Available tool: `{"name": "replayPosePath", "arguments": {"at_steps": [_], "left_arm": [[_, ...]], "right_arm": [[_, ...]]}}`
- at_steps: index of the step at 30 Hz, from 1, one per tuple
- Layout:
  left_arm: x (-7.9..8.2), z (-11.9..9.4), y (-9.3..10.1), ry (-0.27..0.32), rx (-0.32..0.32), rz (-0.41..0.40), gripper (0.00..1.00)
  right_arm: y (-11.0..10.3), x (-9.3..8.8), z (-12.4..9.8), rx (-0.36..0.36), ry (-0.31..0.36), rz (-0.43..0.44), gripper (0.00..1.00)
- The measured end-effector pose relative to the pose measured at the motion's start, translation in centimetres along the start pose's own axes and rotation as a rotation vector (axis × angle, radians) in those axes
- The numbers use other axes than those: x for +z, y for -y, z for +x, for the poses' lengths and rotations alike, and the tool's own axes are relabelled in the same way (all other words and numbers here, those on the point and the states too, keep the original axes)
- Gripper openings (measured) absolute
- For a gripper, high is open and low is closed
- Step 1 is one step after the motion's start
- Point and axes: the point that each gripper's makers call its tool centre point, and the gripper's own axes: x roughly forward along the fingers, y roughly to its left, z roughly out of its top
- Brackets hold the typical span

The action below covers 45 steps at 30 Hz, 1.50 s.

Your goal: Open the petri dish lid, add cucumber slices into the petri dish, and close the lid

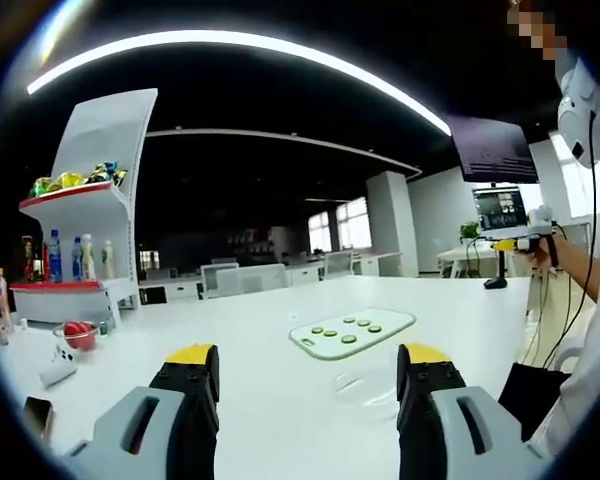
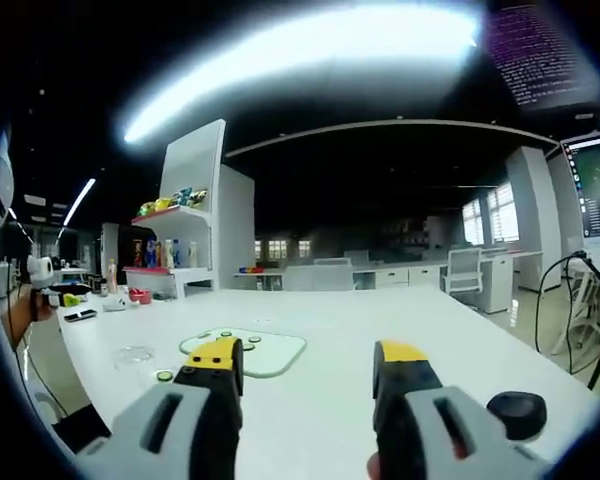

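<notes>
Left gripper view: left gripper [image 1: 308,370] jaws spread wide, empty, above white counter [image 1: 260,320]. Clear petri dish [image 1: 365,385] sits just in front of the pale cutting board [image 1: 352,332] carrying cucumber slices [image 1: 348,339]; a person's sleeve [image 1: 590,330] at right edge. Right gripper view: right gripper [image 2: 308,365] also spread, empty; board [image 2: 265,352] ahead, dish [image 2: 133,353] off left, one slice [image 2: 164,376] loose on counter, black knob [image 2: 516,413] at right.

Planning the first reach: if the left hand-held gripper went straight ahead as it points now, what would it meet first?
Probably the clear petri dish on the table, just before the pale board with cucumber slices; depth is uncertain.
</notes>
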Motion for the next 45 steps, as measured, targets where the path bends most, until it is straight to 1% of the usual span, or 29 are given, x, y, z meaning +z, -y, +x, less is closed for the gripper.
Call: {"name": "replayPosePath", "arguments": {"at_steps": [5,10,16,18,19,22,26,29,30,32,34,35,39,43,45], "left_arm": [[-0.4,0.1,-0.3,-0.016,-0.004,0.010,0.72],[-0.4,0.2,-0.1,-0.026,-0.032,0.024,0.73],[-0.2,0.4,0.2,-0.036,-0.082,0.050,0.73],[0.0,0.4,0.3,-0.035,-0.103,0.053,0.73],[0.2,0.5,0.6,-0.033,-0.127,0.050,0.73],[0.3,0.6,0.8,-0.038,-0.152,0.057,0.74],[0.1,0.8,1.4,-0.050,-0.205,0.044,0.75],[-0.1,0.9,1.8,-0.070,-0.246,0.046,0.77],[-0.2,1.0,1.9,-0.072,-0.250,0.048,0.77],[-0.3,1.0,2.0,-0.084,-0.273,0.056,0.78],[-0.5,1.0,2.1,-0.093,-0.293,0.055,0.78],[-0.5,1.1,2.0,-0.095,-0.295,0.055,0.78],[-0.7,1.2,2.0,-0.120,-0.313,0.069,0.78],[-0.4,1.2,2.0,-0.119,-0.323,0.068,0.78],[-0.5,1.1,2.0,-0.127,-0.325,0.079,0.78]], "right_arm": [[-0.2,0.1,0.0,0.014,0.002,0.016,0.53],[-0.8,0.6,0.5,0.050,0.000,0.014,0.54],[-1.9,1.6,1.4,0.116,-0.001,-0.008,0.57],[-2.3,1.8,1.7,0.134,-0.006,-0.019,0.58],[-2.6,2.0,1.9,0.146,-0.008,-0.031,0.58],[-3.4,2.4,2.5,0.181,-0.013,-0.046,0.59],[-4.9,2.8,3.6,0.239,-0.015,-0.057,0.60],[-6.1,2.8,4.3,0.279,-0.022,-0.065,0.61],[-6.4,2.9,4.4,0.290,-0.024,-0.067,0.61],[-7.7,2.8,5.0,0.343,-0.035,-0.073,0.62],[-8.7,2.8,5.7,0.377,-0.043,-0.075,0.62],[-9.1,2.8,5.9,0.390,-0.047,-0.080,0.62],[-12.0,2.9,7.1,0.483,-0.057,-0.100,0.62],[-13.8,2.8,7.9,0.528,-0.064,-0.121,0.62],[-15.1,2.7,8.4,0.563,-0.065,-0.121,0.62]]}}
